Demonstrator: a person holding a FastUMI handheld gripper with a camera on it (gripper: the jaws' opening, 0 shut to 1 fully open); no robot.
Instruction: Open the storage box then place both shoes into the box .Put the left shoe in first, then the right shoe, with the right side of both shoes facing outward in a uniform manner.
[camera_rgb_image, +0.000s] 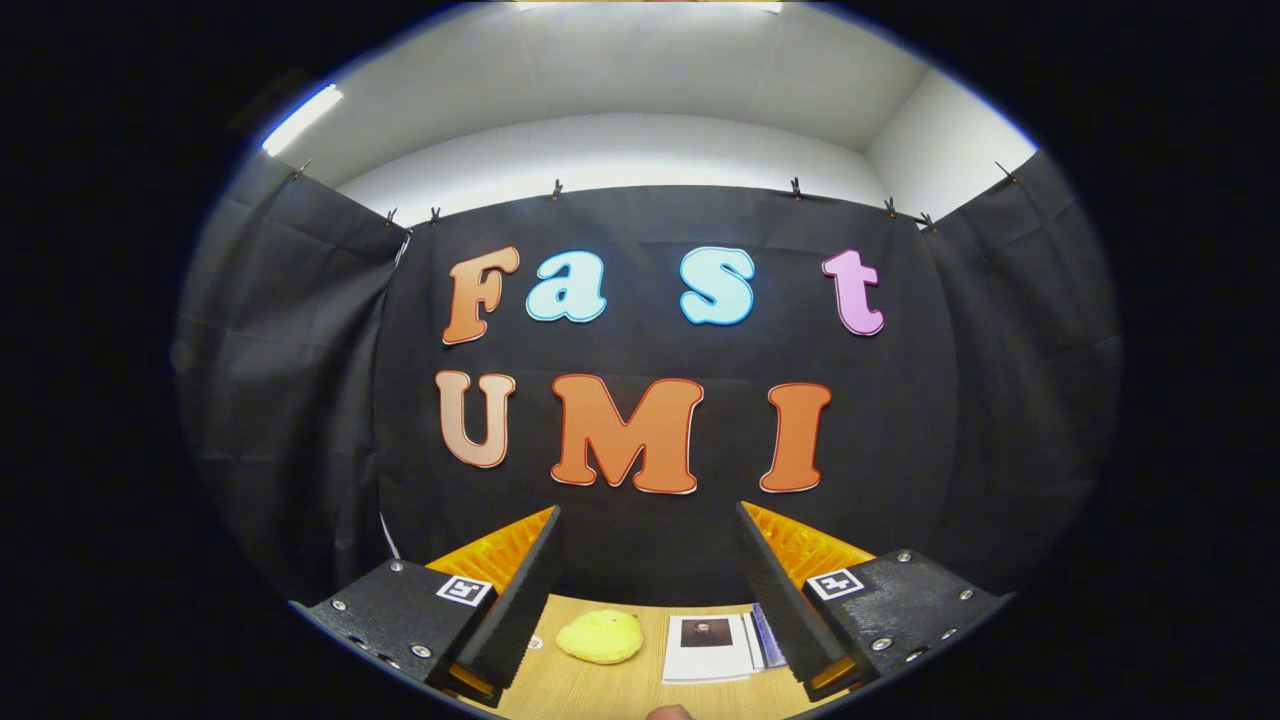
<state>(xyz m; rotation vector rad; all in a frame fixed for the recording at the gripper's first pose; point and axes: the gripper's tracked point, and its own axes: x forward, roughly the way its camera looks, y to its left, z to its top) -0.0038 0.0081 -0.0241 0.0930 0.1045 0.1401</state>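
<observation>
Up high, gripper (648, 520) fingers spread wide on nothing, aimed at the black booth wall (300, 400), wooden table (600, 690) below, yellow soft item (600, 637) and printed sheet (712, 648) lying between the fingers, storage box and shoes unseen

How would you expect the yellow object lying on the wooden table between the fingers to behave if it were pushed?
The yellow object looks soft and rounded, so it would probably squash or slide on the wooden table rather than roll. It seems low and flat, so tipping is unlikely. The hand-held gripper is open above it, touching nothing.
</observation>
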